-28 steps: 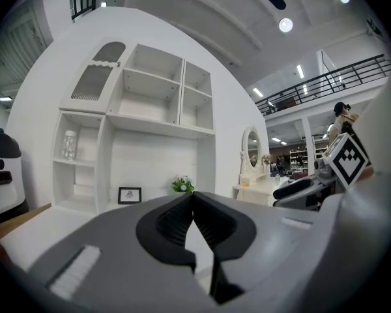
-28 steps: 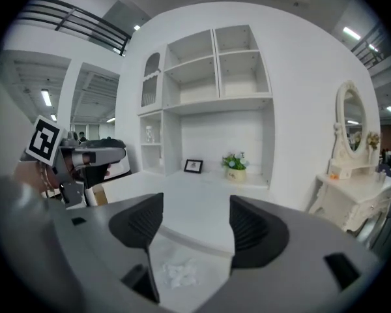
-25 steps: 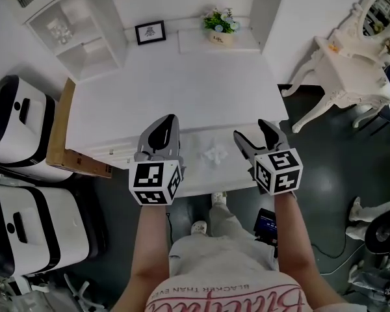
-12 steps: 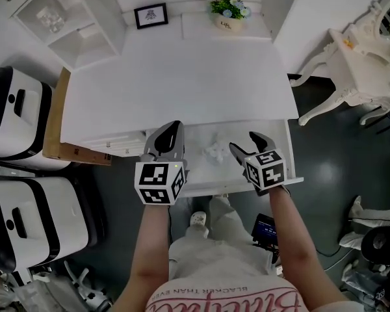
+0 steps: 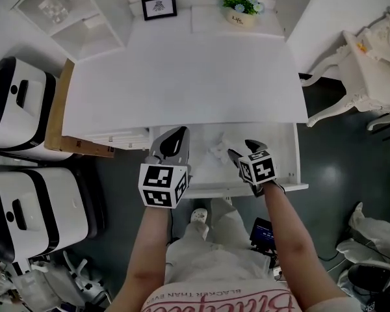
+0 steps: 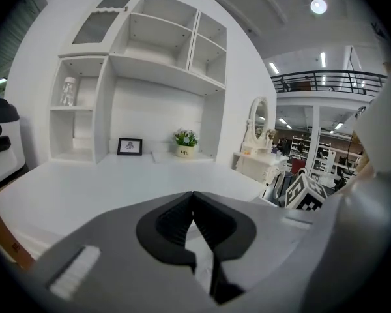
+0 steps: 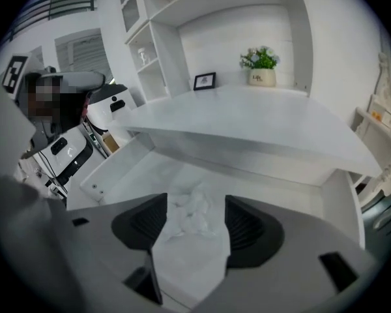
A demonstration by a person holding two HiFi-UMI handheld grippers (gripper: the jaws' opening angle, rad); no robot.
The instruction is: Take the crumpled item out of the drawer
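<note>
White desk [image 5: 182,90] in a white room, drawer [image 5: 294,155] open. In the drawer lies a crumpled paper wad [image 5: 217,150], roundish, with no clear long axis. Right gripper [image 5: 242,150] over the drawer, jaws released and just closing slightly, the wad framed between them untouched. Left gripper [image 5: 175,137] clenched, empty.

Frame [image 5: 159,6] & plant [image 5: 241,5] apart at back; shelves [image 5: 65,15] left; dresser [image 5: 370,64] right; white machines [image 5: 26,220] lower left.

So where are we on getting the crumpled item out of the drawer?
Done: the drawer stands open. In hand: the right gripper points down at the crumpled item, which lines up between its jaws. They have just been closing a little but do not press on it. The left gripper is shut and empty. Left to do: grip it and lift it out.
</note>
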